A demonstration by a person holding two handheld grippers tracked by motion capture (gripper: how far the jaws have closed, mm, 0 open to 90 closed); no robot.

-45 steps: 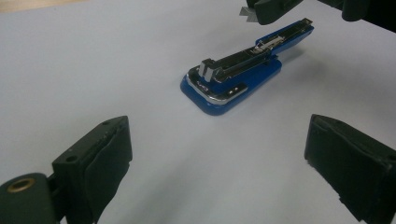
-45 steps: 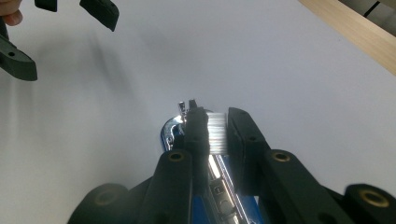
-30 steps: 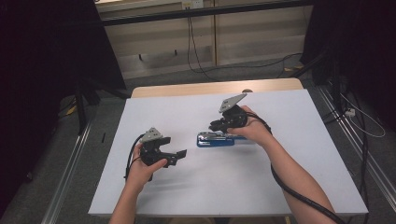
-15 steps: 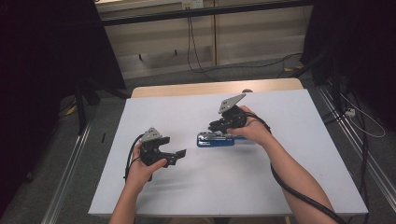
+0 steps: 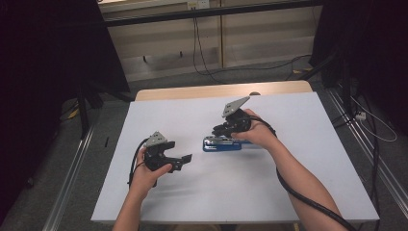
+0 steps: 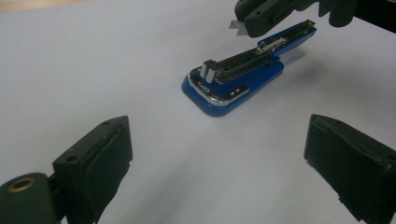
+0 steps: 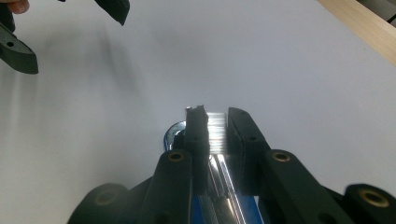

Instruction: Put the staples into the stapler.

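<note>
Reloading of a blue stapler, by the look of it: flat near the middle of the counter, magazine open upward to take staples. Pinched narrowly in the right gripper, a strip of staples, poised just above that channel for lining up. Toward the left edge, the left gripper, spread wide and empty, probably ready to steady the base.

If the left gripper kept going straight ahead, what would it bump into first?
Probably the blue stapler. The left gripper is open and aims at it across bare white table. Nothing lies between them. The right gripper hovers just beyond, holding a strip of staples.
</note>
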